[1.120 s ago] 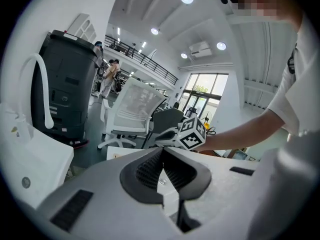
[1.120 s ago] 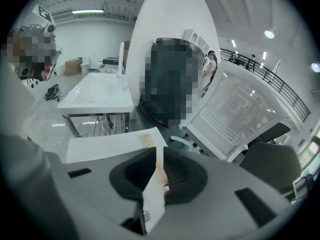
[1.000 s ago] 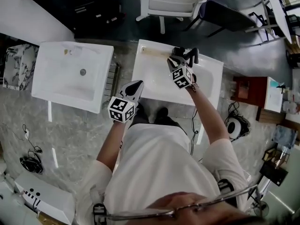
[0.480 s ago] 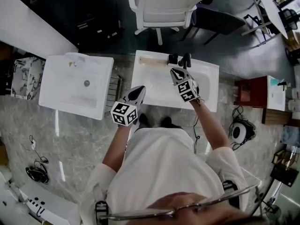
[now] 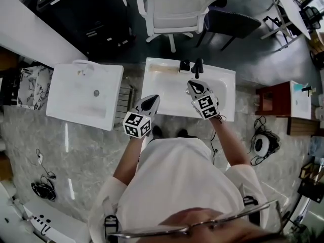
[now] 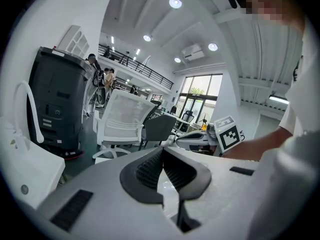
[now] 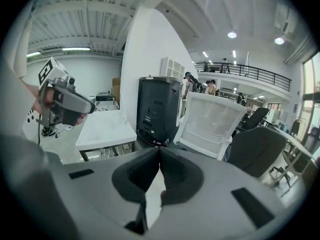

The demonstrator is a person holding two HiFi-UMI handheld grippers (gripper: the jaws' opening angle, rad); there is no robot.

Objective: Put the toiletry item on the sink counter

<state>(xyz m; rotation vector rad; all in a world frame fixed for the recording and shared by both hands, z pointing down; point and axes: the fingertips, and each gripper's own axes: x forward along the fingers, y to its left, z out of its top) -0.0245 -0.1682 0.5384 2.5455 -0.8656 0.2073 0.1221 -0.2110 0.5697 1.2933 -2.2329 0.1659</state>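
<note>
At 6 o'clock of the head view, a person (image 5: pixel 172 186) in a white top, both arms out toward 12. Just past the chest, the left tool (image 5: pixel 153 100): jaws pressed together, nothing between them, hovering at the near 7 o'clock corner of the sink desk (image 5: pixel 225 92). A little further on, toward 3 o'clock of it, the right tool (image 5: pixel 194 85): jaws just closing, now met along their length, likewise gripping nothing, held above the basin and clear of everything on the rim. No toiletry in either tool, then.

Beyond the right tool, along the far 12 o'clock rim of the sink desk, three things in a row: a pale long item (image 5: pixel 163 66) toward 11, a small dark item (image 5: pixel 185 65) near the middle, and the faucet (image 5: pixel 198 67) just beside it toward 1. Too small to name either item. Judging by its spot nearest the right tool, probably the small dark item as the toiletry item, standing on the rim, apart from both tools.

So, by the look of it: placing done, item resting on the desk, release complete. Left, at most, drawing both tools back.

Further out: a second sink (image 5: pixel 83 92) at 9 o'clock, a white chair (image 5: pixel 169 11) at 12, a black cabinet (image 5: pixel 76 14) at 11.
</note>
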